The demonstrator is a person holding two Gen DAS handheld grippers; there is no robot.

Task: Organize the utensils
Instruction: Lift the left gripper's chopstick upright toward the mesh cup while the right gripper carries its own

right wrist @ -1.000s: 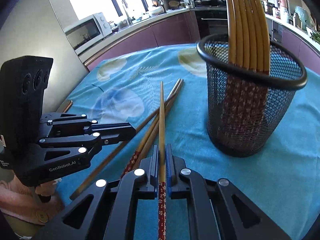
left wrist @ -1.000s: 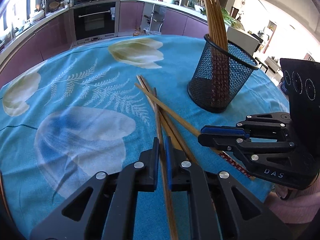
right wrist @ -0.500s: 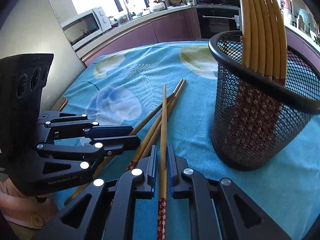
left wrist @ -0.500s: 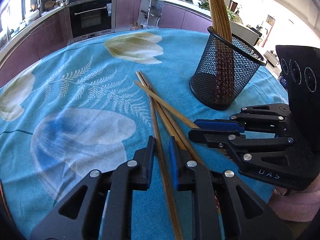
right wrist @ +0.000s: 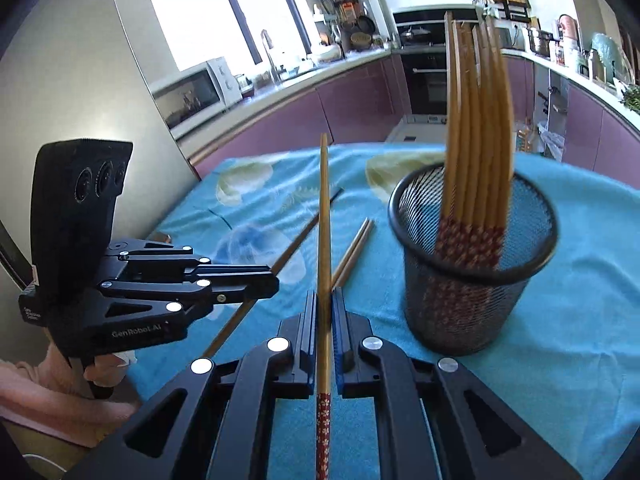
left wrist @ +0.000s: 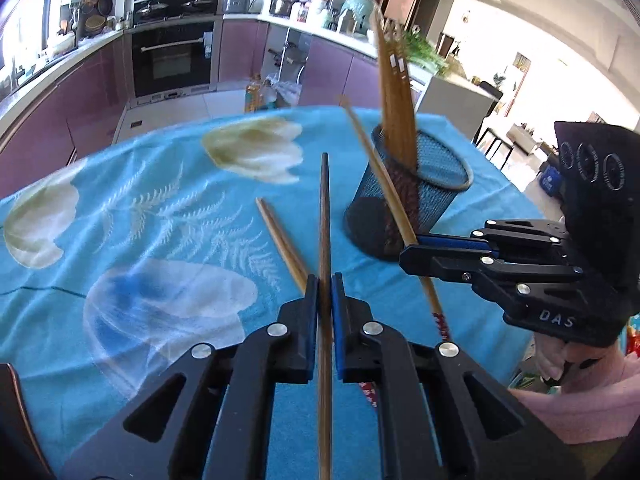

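Observation:
My left gripper (left wrist: 325, 282) is shut on a dark wooden chopstick (left wrist: 324, 216) and holds it lifted, pointing away. My right gripper (right wrist: 325, 296) is shut on a lighter chopstick (right wrist: 324, 200) with a red patterned end, also raised. In the left wrist view the right gripper (left wrist: 412, 254) holds its chopstick (left wrist: 380, 176) slanted in front of the black mesh cup (left wrist: 416, 200). The mesh cup (right wrist: 472, 264) stands upright with several chopsticks (right wrist: 476, 128) in it. A pair of chopsticks (left wrist: 280, 240) lies on the blue cloth; it also shows in the right wrist view (right wrist: 354, 248).
The round table has a blue flowered cloth (left wrist: 160, 216). Kitchen cabinets and an oven (left wrist: 172, 60) stand beyond the table's far edge. The left gripper body (right wrist: 120, 280) is at the left in the right wrist view.
Both grippers have closed on a chopstick each and lifted them off the cloth. Only a pair remains lying on the table.

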